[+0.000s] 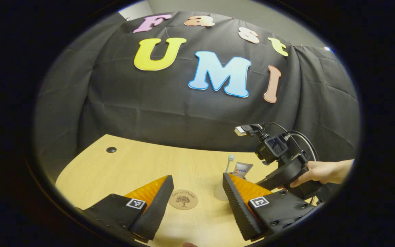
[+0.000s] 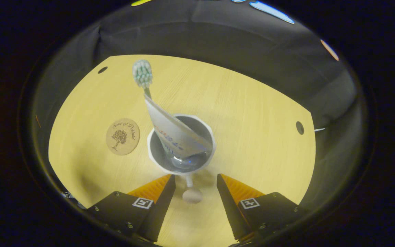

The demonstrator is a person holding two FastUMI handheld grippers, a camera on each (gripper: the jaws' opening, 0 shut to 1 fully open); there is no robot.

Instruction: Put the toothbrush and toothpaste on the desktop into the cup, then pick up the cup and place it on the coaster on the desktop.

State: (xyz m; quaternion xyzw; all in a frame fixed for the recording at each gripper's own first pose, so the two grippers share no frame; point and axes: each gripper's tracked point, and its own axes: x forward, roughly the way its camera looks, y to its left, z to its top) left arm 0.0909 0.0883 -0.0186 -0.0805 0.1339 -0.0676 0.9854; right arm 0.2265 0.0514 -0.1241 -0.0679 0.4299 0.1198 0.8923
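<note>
In the right gripper view a white cup (image 2: 156, 156) stands on the wooden desk with a toothpaste tube (image 2: 177, 132) leaning inside it. A toothbrush stands in the cup too, its head (image 2: 142, 73) sticking up beyond the tube. The cup's handle (image 2: 191, 192) points toward my right gripper (image 2: 195, 178), which is open with one finger on each side of the handle, not touching it. A round cork coaster (image 2: 122, 136) lies just left of the cup. My left gripper (image 1: 197, 177) hovers open above the coaster (image 1: 183, 199). The cup (image 1: 220, 193) is mostly hidden behind its finger.
A hand (image 1: 321, 171) holds the right gripper's housing (image 1: 286, 168) at the right of the left gripper view. The desk (image 2: 252, 113) has cable holes (image 2: 299, 127) (image 2: 102, 70) and ends at the black cloth wall behind.
</note>
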